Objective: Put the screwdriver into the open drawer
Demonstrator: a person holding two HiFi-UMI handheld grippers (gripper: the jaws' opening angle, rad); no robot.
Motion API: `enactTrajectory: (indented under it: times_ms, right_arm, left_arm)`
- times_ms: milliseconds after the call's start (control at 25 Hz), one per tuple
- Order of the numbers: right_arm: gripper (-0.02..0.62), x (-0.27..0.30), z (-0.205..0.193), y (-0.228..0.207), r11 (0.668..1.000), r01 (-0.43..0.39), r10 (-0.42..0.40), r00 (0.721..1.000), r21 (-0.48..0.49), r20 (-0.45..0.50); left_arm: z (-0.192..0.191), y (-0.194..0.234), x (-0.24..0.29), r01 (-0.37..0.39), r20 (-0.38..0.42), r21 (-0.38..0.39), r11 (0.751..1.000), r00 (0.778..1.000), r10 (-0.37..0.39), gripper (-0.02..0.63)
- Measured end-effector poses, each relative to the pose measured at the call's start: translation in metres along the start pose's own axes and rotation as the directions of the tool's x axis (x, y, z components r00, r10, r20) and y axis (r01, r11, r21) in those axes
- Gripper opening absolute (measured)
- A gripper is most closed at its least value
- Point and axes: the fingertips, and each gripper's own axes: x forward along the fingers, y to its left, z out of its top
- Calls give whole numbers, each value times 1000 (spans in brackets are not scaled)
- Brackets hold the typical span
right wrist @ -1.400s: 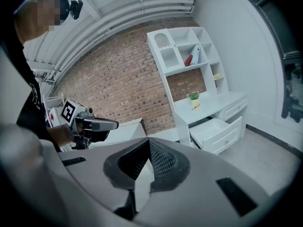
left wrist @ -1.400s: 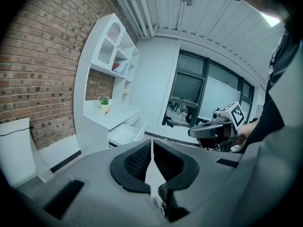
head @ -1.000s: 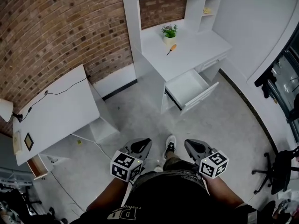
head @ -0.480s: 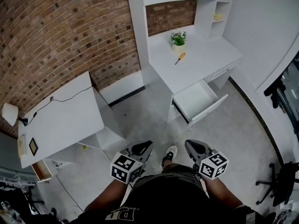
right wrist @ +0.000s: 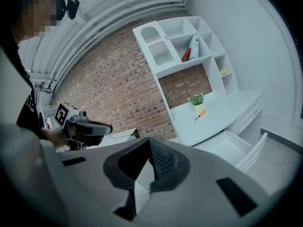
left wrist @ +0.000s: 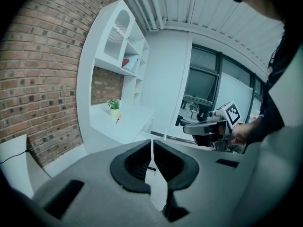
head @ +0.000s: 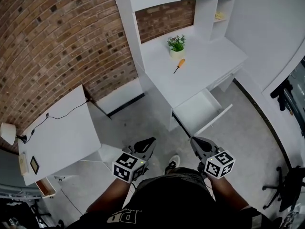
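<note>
The screwdriver (head: 178, 65), orange-handled, lies on the white desk (head: 209, 61) just in front of a small potted plant (head: 176, 46). It also shows far off in the left gripper view as the screwdriver (left wrist: 118, 119), and in the right gripper view as the screwdriver (right wrist: 200, 114). Below the desktop the open drawer (head: 198, 111) stands pulled out, empty. My left gripper (head: 151, 140) and right gripper (head: 192, 140) are held side by side in front of my body, well short of the desk. Both are shut with nothing between their jaws.
A low white table (head: 57, 132) with a lamp (head: 7, 132) and a cable stands at the left against the brick wall (head: 62, 37). White shelves (head: 209, 8) rise above the desk. An office chair (head: 286, 175) is at the far right. My shoe (head: 174, 163) shows on the grey floor.
I have walked closer to the desk, both grippers carried along. The open drawer now lies nearer the grippers, and the low table has slid back at the left. Both stay shut.
</note>
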Motion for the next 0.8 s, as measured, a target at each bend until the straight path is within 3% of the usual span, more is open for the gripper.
enactTrajectory:
  times_ms: [440, 800]
  right_arm:
    - [5, 59, 33, -75, 1000, 5, -4, 1000, 26, -11]
    - [5, 75, 46, -105, 999, 21, -21, 1000, 24, -17]
  left_arm:
    - [34, 52, 80, 6, -29, 22, 1000, 1000, -6, 29]
    - [51, 77, 115, 2, -31, 4, 1000, 1000, -2, 29]
